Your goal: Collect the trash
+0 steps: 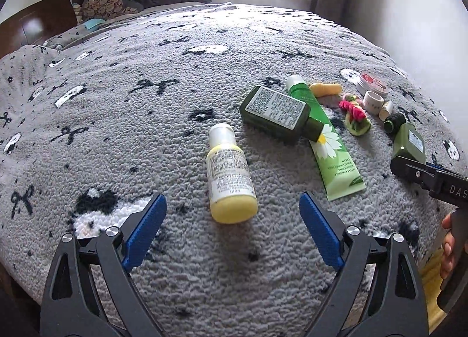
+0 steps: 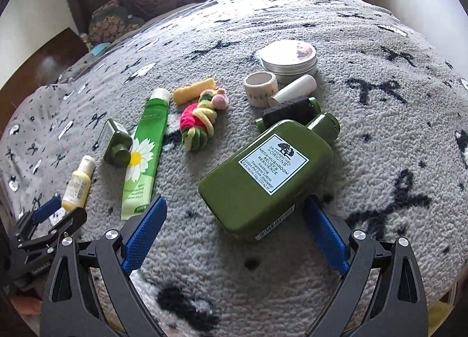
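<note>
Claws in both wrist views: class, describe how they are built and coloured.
Each claw, left and right, has two black angular arms with cut-outs and silver round bolts, tipped with blue textured pads. The right one's body carries white lettering, partly cut off.

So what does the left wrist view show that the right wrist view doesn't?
Only the left wrist view: the printed back label of the small dark green bottle and the person's fingers gripping the right tool's handle. Only the right wrist view: the front label of the large olive green bottle. Both: the small yellow bottle, the green daisy-print tube, the round silver tin and the grey bow-patterned blanket.
</note>
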### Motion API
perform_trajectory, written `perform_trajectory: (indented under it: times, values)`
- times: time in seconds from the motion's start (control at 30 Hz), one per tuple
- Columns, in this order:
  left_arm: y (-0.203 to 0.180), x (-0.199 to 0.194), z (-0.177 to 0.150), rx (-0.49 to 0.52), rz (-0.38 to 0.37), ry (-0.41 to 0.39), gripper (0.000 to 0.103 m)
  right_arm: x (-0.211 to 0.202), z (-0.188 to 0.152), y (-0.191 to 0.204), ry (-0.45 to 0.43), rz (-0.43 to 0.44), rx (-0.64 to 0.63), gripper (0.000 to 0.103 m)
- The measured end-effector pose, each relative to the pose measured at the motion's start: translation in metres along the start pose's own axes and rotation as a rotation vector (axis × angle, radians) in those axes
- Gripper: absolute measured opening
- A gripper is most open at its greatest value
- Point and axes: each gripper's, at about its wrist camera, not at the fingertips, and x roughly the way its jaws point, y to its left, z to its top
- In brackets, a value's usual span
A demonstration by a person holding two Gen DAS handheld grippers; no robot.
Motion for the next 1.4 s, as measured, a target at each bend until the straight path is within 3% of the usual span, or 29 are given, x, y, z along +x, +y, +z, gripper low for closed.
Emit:
perform_trajectory:
  times: [0.07, 0.2, 0.33, 0.43, 0.67, 0.9, 1.3, 1.33, 1.37, 1.4]
  values:
    - [0.003, 0.008, 0.007, -0.006, -0.007, 0.008, 0.081, 0.007, 0.007, 0.002, 0.006, -0.024, -0.005, 0.096]
    - [0.007, 0.021, 0.015, -0.019, -0.03, 0.031, 0.064, 0.017, 0.018, 0.001, 0.01, -0.05, -0.01, 0.094]
    - [0.009, 0.03, 0.018, -0.027, -0.036, 0.044, 0.05, 0.023, 0.022, -0.001, 0.003, -0.102, -0.047, 0.072]
    - [0.008, 0.031, 0.017, -0.026, -0.032, 0.047, 0.033, 0.022, 0.022, -0.005, 0.0, -0.093, -0.084, 0.064]
    - [-0.008, 0.015, -0.002, -0.008, -0.021, 0.038, 0.03, 0.0, -0.001, -0.018, -0.007, -0.09, -0.178, 0.053]
    - [-0.031, -0.009, -0.035, -0.007, -0.067, 0.034, 0.03, -0.029, -0.031, -0.03, -0.004, -0.062, -0.199, 0.052]
    - [-0.073, -0.051, -0.078, 0.036, -0.07, -0.001, 0.029, -0.074, -0.075, -0.045, -0.043, -0.021, -0.22, 0.049]
    - [-0.077, -0.055, -0.08, 0.04, -0.072, -0.006, 0.029, -0.079, -0.078, -0.046, -0.05, -0.017, -0.22, 0.045]
    - [-0.081, -0.059, -0.083, 0.045, -0.074, -0.014, 0.029, -0.082, -0.08, -0.047, -0.051, -0.005, -0.221, 0.012]
    - [-0.085, -0.063, -0.086, 0.049, -0.077, -0.019, 0.029, -0.086, -0.083, -0.049, -0.06, -0.017, -0.212, 0.002]
